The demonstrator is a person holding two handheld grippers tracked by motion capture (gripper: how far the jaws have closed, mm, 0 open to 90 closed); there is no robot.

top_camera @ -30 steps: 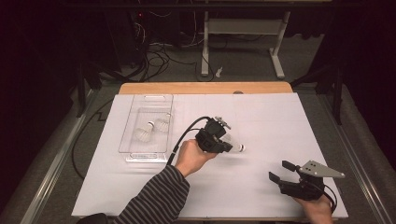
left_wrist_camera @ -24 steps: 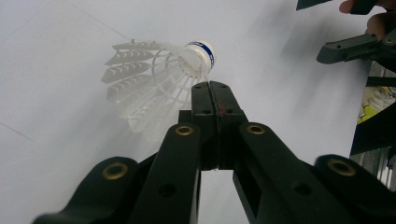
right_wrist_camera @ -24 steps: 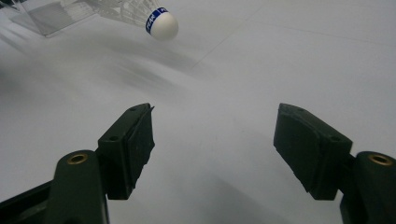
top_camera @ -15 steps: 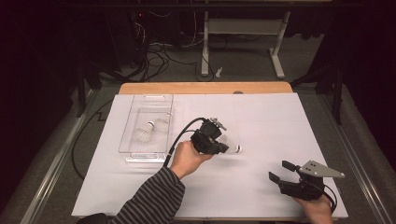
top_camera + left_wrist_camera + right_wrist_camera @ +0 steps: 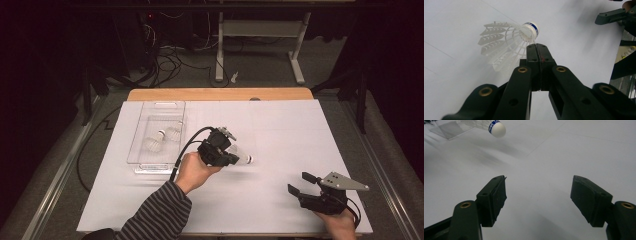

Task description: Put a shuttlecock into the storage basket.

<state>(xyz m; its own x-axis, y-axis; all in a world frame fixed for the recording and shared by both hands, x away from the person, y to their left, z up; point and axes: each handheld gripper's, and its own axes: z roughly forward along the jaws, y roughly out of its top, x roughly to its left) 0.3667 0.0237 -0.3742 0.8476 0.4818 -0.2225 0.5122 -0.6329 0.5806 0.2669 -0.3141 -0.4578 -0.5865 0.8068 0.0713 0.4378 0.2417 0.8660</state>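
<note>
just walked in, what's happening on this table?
A person is working with two handheld grippers over a white-covered table. The left gripper has its jaws shut on the feather skirt of a white shuttlecock with a blue-banded cork, held just above the table. To its left sits a clear plastic tray that has two more white shuttlecocks in it. The right gripper is near the table's front right corner, jaws open and holding nothing.

1. A white shuttlecock (image 5: 509, 42) with a blue-banded cork, lying on its side above the worktop, skirt pinched in the left tongs (image 5: 537, 53)
2. Cork points toward the right tongs (image 5: 299, 184)
</note>
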